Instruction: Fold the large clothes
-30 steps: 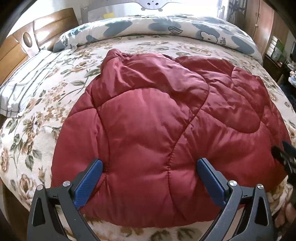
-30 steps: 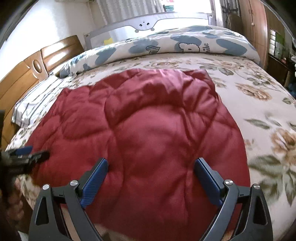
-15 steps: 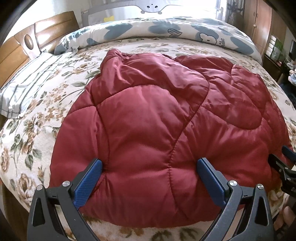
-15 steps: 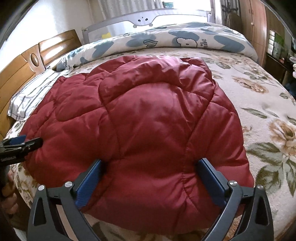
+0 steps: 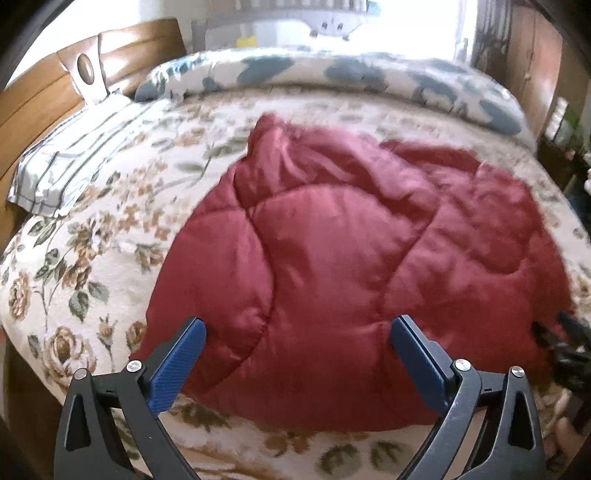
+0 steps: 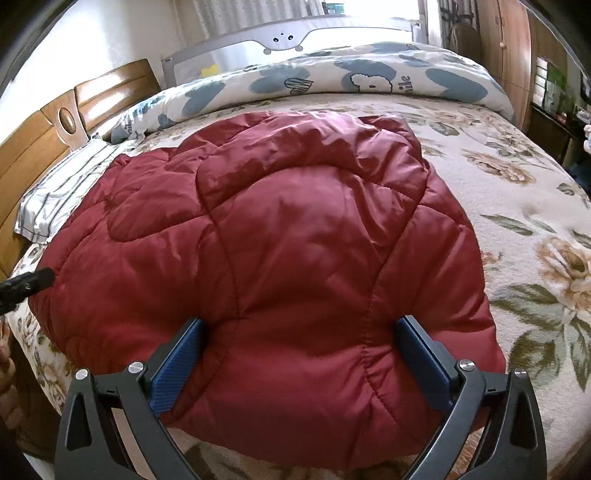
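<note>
**Puffy coat lay loose between spread tongs**

Nearest, the right gripper and left gripper both stood wide open, gripping nothing, over the red quilted coat's near hem. Right's jaws had just been opening. Beyond, it lay on the floral bedspread: likely light, soft, slippery; pinch a hem corner.

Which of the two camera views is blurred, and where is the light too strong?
Left wrist view: the red padded jacket and the floral bedspread are smeared by motion blur, and the window at the top is washed out white. Right wrist view: sharp, jacket stitching is clear, with glare only at the window. Both views bend strongly at the edges.
</note>
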Demonstrator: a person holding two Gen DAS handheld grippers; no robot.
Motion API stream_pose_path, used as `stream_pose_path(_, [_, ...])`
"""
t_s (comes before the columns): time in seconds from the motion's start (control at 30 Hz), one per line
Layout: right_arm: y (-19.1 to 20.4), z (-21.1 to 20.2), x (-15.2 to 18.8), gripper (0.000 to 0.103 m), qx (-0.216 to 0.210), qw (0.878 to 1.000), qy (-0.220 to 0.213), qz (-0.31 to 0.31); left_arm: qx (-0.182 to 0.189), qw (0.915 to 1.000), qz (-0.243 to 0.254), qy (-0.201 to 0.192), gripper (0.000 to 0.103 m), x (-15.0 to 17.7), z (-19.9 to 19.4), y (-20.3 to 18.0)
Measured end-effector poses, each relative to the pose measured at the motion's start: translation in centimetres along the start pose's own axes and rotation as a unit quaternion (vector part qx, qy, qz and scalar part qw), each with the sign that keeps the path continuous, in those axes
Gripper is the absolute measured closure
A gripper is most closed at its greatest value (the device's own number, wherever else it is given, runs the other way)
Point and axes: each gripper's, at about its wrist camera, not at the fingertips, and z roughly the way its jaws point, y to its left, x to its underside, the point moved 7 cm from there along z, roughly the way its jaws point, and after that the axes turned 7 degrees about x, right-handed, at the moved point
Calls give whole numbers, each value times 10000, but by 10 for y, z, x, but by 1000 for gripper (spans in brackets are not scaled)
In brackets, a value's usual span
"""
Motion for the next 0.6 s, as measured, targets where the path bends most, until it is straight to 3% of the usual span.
stream_pose_path(0.1, [5,-16,-5,2,64,9998,-183,-77,17,10000,-20,28,0,2,5,2])
stream_pose_path(0.27, [22,-31,-22,2,-183,9987,-396,-272,80,9999,90,-48,2,-12,0,-5])
stream_pose_path(0.37, [31,-17,-35,2,-388,9984,-204,-363,138,9997,177,-26,2,-19,5,-10])
stream_pose_path(0.47, [30,10,-43,1,-244,9986,79,-468,107,9993,325,154,0,-23,22,-13])
stream_pose_path(0.6, [16,34,-49,1,-298,9991,240,-176,214,9989,220,343,0,-29,41,-9])
